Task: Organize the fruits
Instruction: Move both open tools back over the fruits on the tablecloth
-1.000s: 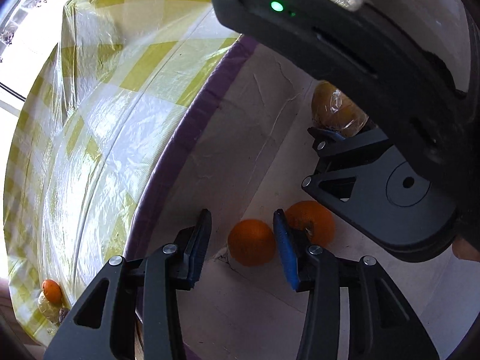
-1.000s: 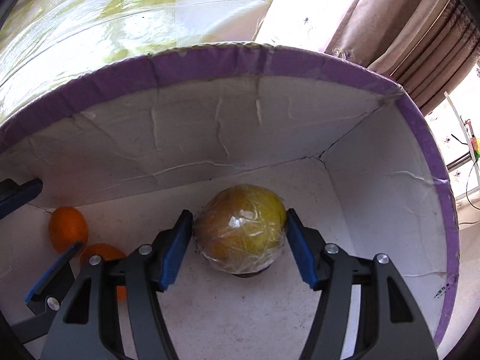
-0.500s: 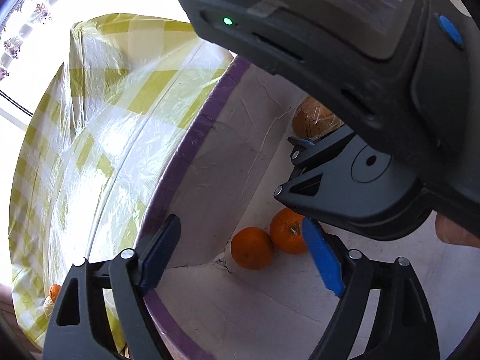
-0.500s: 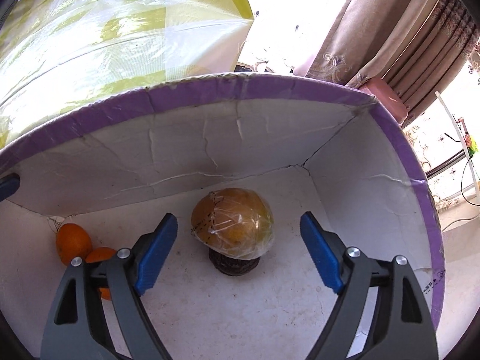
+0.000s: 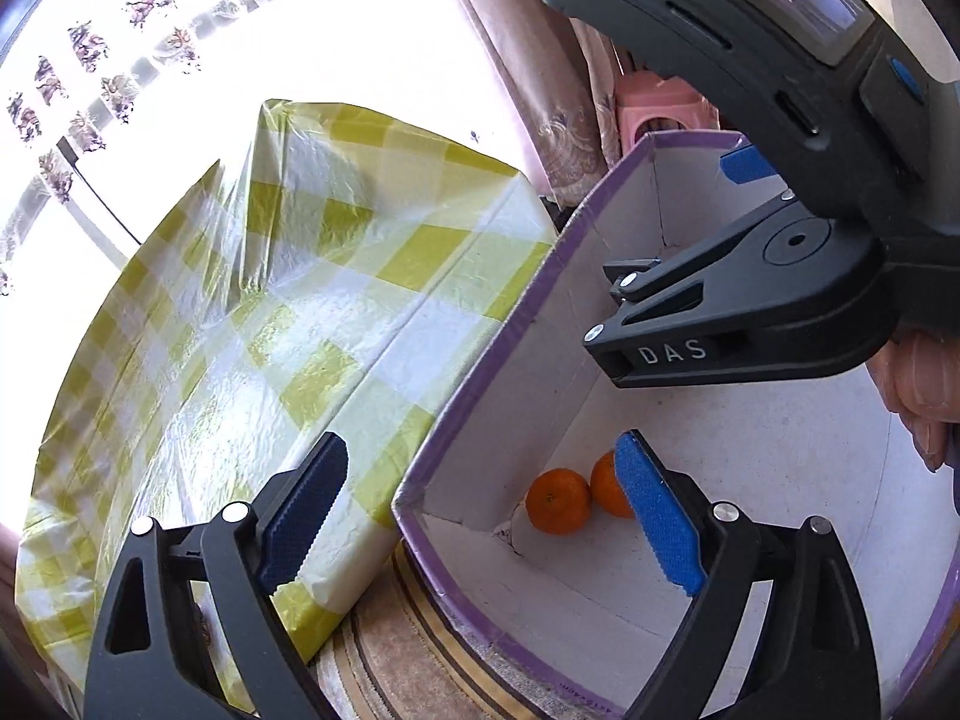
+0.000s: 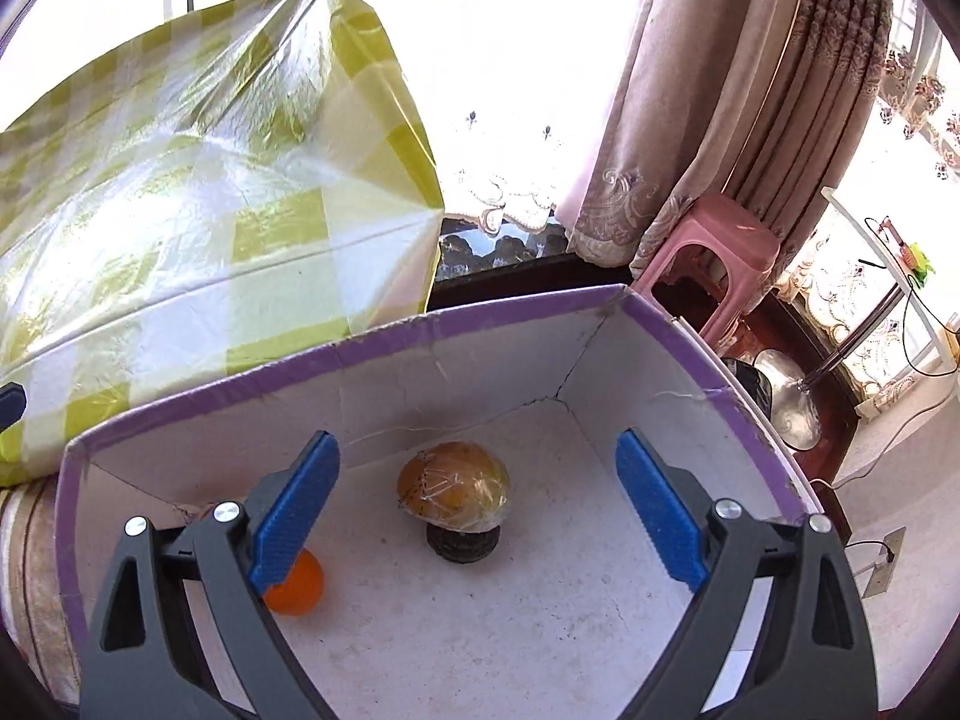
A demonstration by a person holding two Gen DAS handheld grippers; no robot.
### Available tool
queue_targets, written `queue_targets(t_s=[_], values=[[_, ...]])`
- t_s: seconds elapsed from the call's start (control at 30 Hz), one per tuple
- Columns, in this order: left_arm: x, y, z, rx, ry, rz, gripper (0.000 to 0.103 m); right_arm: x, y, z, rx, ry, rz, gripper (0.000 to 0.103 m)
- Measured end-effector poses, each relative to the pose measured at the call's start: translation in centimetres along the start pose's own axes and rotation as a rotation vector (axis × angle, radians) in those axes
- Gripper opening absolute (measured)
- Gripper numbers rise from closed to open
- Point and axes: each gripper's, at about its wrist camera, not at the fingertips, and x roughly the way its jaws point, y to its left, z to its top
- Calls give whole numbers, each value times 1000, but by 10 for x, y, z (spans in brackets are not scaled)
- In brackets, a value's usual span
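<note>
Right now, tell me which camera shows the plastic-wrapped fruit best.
The right wrist view: the plastic-wrapped fruit sits in plain sight on a dark stand inside the purple-rimmed box. The left wrist view shows none of it; the right gripper covers that end.

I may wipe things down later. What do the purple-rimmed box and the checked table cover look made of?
Box: probably cardboard, matte white inside; its walls show creases and hairline cracks. Table cover: likely plastic or oilcloth, glossy; it shines and wrinkles in the sunlight.
</note>
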Motion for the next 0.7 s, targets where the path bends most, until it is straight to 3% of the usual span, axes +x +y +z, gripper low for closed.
queue_targets(t_s=[0.17,0.5,0.7], values=[[-26,6,0,-20,-92,35,88,-32,1,-7,75,-56,45,94],[-61,75,-47,-273,-132,13,88,-79,56,-25,89,-142,238,93],[-82,115,-83,-403,-151,33,88,-98,105,-32,60,-166,294,94]])
